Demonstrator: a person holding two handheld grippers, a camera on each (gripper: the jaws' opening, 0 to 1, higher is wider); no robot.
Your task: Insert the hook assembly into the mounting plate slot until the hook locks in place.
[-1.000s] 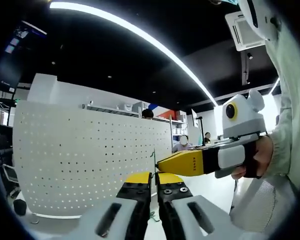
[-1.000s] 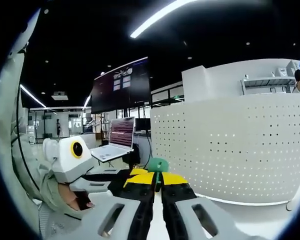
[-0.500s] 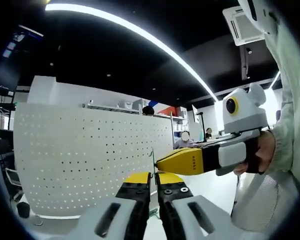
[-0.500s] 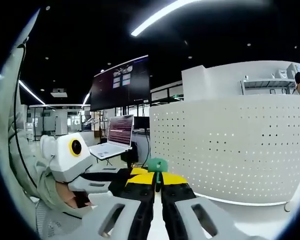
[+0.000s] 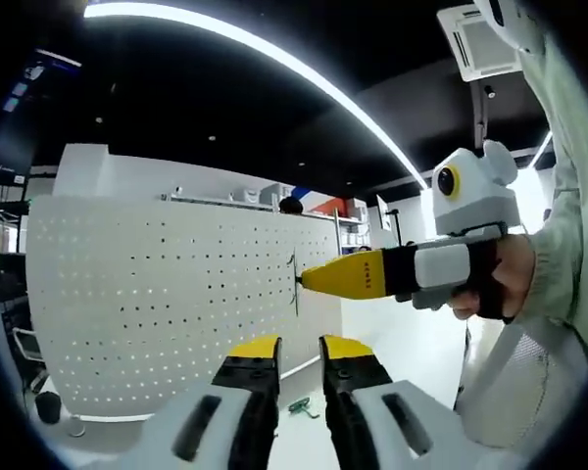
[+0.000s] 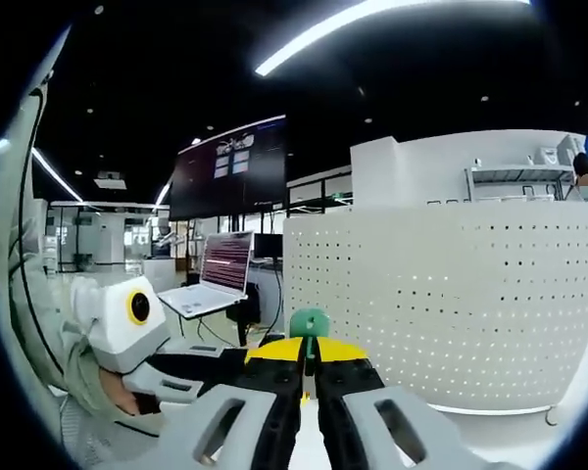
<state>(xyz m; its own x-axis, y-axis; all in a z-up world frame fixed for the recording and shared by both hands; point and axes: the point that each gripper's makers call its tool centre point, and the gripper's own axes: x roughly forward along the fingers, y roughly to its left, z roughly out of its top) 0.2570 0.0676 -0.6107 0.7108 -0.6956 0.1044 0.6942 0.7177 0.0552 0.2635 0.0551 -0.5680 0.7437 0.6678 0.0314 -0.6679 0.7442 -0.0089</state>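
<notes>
Here the right tool (image 6: 309, 354) clamps a half-hidden green hook (image 6: 309, 324); left tool (image 5: 299, 350) apart.

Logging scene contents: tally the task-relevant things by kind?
White perforated panels: 1
Green hook pieces in the right gripper: 1
Green pieces on the floor: 1
Grippers: 2, counting the left gripper
Total: 5

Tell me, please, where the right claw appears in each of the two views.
Left gripper view: the right claw enters from the right, held by a hand; its yellow tips reach mid picture.
Right gripper view: the same claw rises from the bottom middle, shut on a green part.
Shared landmark: the white perforated panel, on the left in the left gripper view and on the right in the right gripper view.
</notes>
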